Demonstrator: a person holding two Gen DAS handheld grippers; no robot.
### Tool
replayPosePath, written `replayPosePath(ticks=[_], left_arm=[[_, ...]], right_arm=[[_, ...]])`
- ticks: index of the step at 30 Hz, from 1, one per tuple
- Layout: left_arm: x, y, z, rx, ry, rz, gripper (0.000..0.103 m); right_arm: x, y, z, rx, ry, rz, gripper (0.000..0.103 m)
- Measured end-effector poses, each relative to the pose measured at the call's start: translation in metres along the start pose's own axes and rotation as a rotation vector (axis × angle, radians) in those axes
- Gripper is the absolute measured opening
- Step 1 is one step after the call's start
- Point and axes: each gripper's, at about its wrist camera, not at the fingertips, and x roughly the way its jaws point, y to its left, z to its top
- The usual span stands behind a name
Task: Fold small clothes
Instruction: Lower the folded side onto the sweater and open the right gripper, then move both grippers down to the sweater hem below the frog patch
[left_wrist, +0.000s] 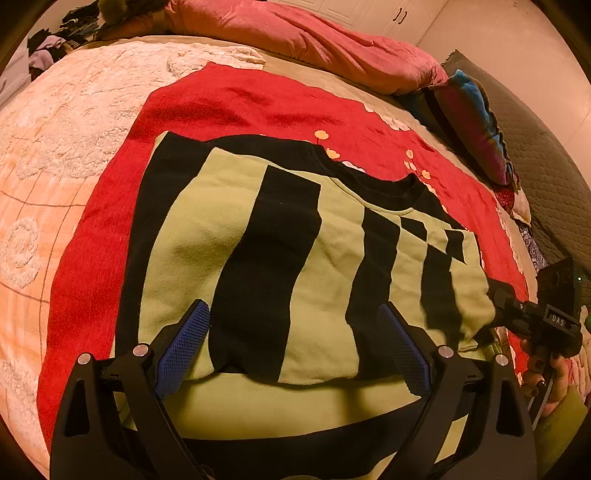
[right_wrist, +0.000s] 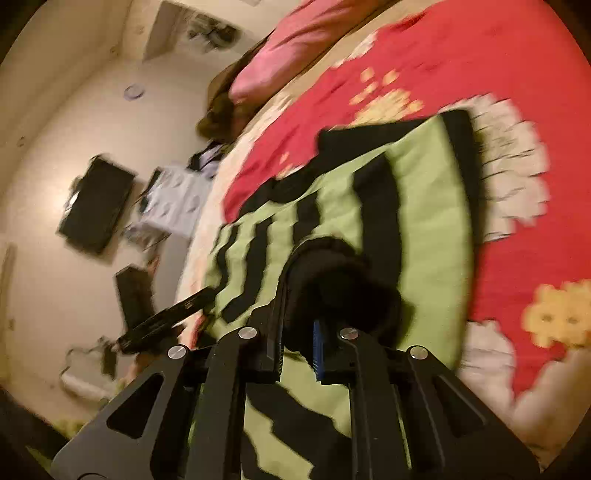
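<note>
Fingers (left_wrist: 184, 347) of left gripper (left_wrist: 293, 339) spread wide, empty, hovering low over near hem of green-and-black striped sweater (left_wrist: 295, 236). Sweater lies flat on red blanket (left_wrist: 236, 99), near edge already turned over. Right gripper (left_wrist: 517, 317) visible at sweater's right edge, person's hand (left_wrist: 546, 373) on handle.

Right wrist view, blurred: right gripper (right_wrist: 301, 347) pinched on black cuff (right_wrist: 340, 280), held over sweater (right_wrist: 424, 206). Left gripper (right_wrist: 166, 317) visible at far edge.

Judgement: sleeve fold in hand. Next move calls for laying cuff across body, then release.
</note>
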Motion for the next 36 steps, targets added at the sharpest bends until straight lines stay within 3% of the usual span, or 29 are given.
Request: replayPosePath(ticks=[4, 6, 8, 11, 14, 16, 17, 18, 23, 26, 32, 36], left_arm=[[0.000, 0.000, 0.000, 0.000, -0.001, 0.001, 0.092], [0.001, -0.001, 0.000, 0.003, -0.002, 0.005, 0.093], [0.002, -0.002, 0.000, 0.008, -0.002, 0.016, 0.093], [0.001, -0.004, -0.001, 0.015, -0.002, 0.027, 0.093], [-0.003, -0.003, -0.004, 0.013, -0.001, 0.028, 0.093], [-0.010, -0.001, -0.006, 0.012, -0.009, 0.032, 0.093], [-0.013, 0.001, -0.007, 0.012, -0.014, 0.037, 0.093], [-0.017, 0.002, -0.009, 0.012, -0.022, 0.041, 0.093], [-0.040, 0.011, -0.020, -0.003, -0.065, 0.056, 0.093], [-0.050, 0.010, -0.026, 0.016, -0.084, 0.084, 0.093], [-0.050, 0.006, -0.028, 0.035, -0.075, 0.095, 0.093], [-0.050, 0.008, -0.032, 0.033, -0.067, 0.095, 0.093]], right_arm=[[-0.022, 0.018, 0.006, -0.023, -0.077, -0.010, 0.006], [-0.016, 0.031, 0.010, -0.102, -0.039, -0.151, 0.006], [0.006, 0.034, 0.010, -0.178, 0.062, -0.328, 0.006], [0.023, 0.021, 0.004, -0.169, 0.118, -0.458, 0.009], [0.013, 0.010, 0.003, -0.079, 0.041, -0.435, 0.016], [0.004, 0.014, 0.000, -0.095, -0.003, -0.472, 0.031], [0.001, 0.017, -0.002, -0.110, -0.019, -0.509, 0.045], [-0.006, 0.022, -0.005, -0.131, -0.047, -0.548, 0.050], [-0.029, 0.039, -0.015, -0.217, -0.121, -0.621, 0.050], [-0.030, 0.067, -0.026, -0.345, -0.158, -0.632, 0.050], [0.015, 0.100, -0.035, -0.527, -0.068, -0.604, 0.053], [0.052, 0.063, -0.028, -0.404, 0.087, -0.709, 0.056]])
